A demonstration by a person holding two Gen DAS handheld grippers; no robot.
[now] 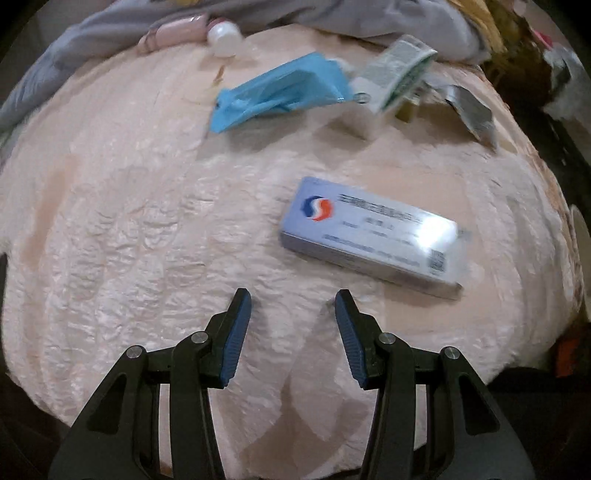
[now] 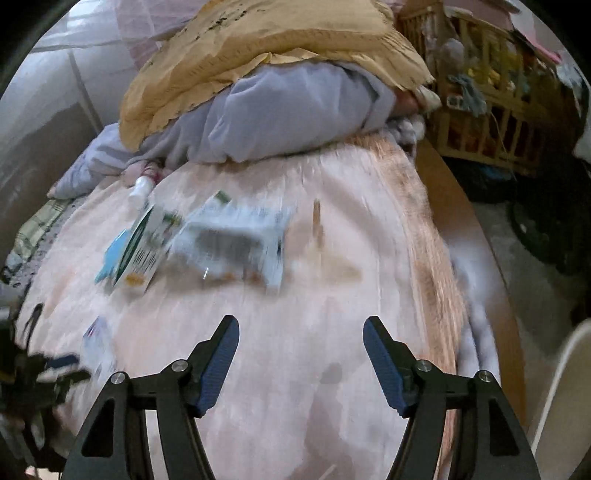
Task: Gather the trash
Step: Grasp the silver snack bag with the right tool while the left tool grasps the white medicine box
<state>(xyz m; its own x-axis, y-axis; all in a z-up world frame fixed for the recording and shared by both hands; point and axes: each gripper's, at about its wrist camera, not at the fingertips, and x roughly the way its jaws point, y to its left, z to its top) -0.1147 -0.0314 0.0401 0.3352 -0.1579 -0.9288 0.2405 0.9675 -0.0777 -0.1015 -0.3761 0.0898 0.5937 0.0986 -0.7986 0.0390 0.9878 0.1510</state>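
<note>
Inspection of a bed covered by a pink quilted spread (image 1: 140,229), on which several pieces of trash lie loose.

Left wrist view: the left gripper (image 1: 293,301) hangs above bare quilt at the lower centre of the frame, jaws moderately parted and nothing between them. A pale blue carton with a red-and-blue logo (image 1: 369,236) lies flat just right of centre, close beyond the right fingertip and apart from it. Further up the frame sit a crumpled blue plastic bag (image 1: 280,92), a green-and-white carton (image 1: 395,74) tilted against smaller scraps, and a grey foil wrapper (image 1: 472,110) at upper right. A white bottle cap (image 1: 224,37) rests at the top, at the edge of the grey bedding (image 1: 369,18) (whether it counts as trash cannot be told).

Right wrist view: the right gripper (image 2: 301,323) stands wide and empty over the quilt at lower centre. The frame is smeared, so detail is poor. The green-and-white carton (image 2: 144,251) and a flattened pale package (image 2: 236,236) lie mid-left, well beyond the fingertips.

Judgement: neither tool carries anything, so collection of these items is not yet begun. The left gripper is angled down nearest the blue carton, which appears the likeliest first pick; its flat lie suggests gripping across the narrow sides. No bin is in view.
</note>
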